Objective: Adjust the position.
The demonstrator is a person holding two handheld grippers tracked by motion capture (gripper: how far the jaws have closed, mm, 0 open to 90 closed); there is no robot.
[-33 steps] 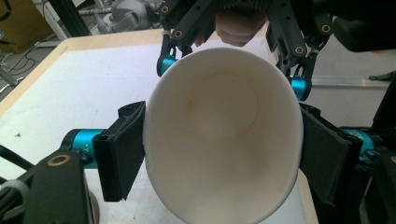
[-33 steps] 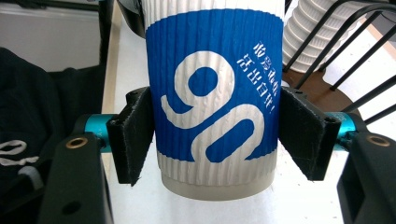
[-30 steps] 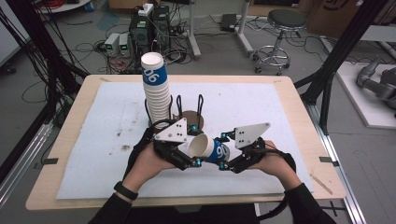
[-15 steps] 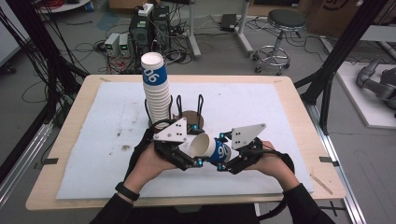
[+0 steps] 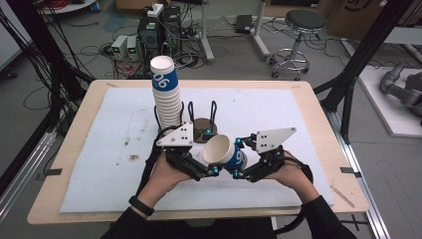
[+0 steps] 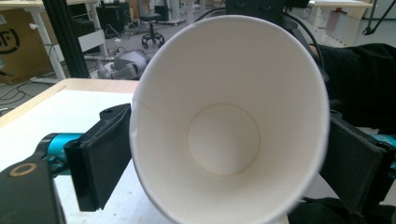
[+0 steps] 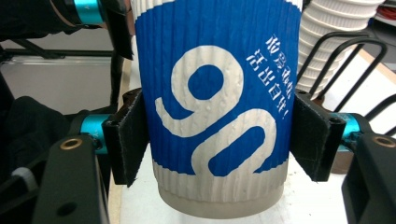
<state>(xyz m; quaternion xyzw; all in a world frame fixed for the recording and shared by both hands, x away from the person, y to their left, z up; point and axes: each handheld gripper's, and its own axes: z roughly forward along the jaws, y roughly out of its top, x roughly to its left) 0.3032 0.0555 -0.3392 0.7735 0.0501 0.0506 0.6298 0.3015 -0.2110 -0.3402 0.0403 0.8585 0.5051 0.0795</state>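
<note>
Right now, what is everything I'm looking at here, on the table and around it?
Paper cup: one, white inside with a blue ribbed sleeve, lying on its side between the two tools near the table's front.
Cup stack: one tall pile, white with blue print, standing in the rack at mid-table.
Wire rack: one, black loops on a brown round base, beside the stack.
Mat: one, white and stained, covering the table.
Table: one, pale wood.
Stool: one, grey, on the floor behind.
Computer boxes: a few, dark, with cables, behind the table.
Left tool: black, jaws beside the cup's rim, just opening.
Right tool: black, jaws pressing the cup's sleeve.
</note>
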